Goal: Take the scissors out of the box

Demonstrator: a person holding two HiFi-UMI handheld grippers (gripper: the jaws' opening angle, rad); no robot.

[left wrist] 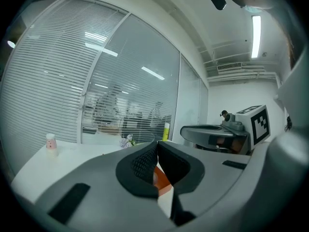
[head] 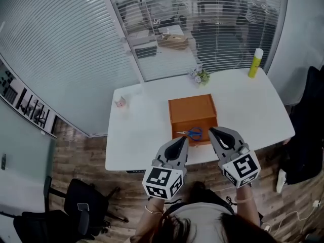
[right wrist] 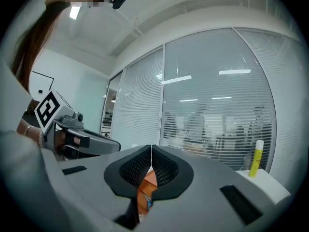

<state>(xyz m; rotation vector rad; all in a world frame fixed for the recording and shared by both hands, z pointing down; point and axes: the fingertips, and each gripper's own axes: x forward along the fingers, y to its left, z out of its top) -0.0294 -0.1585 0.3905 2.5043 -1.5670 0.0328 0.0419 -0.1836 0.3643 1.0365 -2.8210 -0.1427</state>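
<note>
At the near edge of the white table, the orange box is sitting open, and the blue-handled scissors are lying flat in its front section, close to the wall nearest the person. Their long axis is running side to side across the head view, with the handle loops toward the right and the blades pointing left.

Both tools are hovering just short of that front wall, pointing roughly level toward the box. The left gripper is showing its jaws pressed together with nothing between them; only a sliver of orange is showing through the slot behind the pads. The right gripper is likewise closed tip to tip and holding nothing, with orange and a hint of blue showing below its pads.

The scissors are lying ahead of and between the two tips. The handles are sitting nearer the right gripper, so that hand looks better placed. Either one would need to spread its jaws and come in across the scissors' length.
</note>
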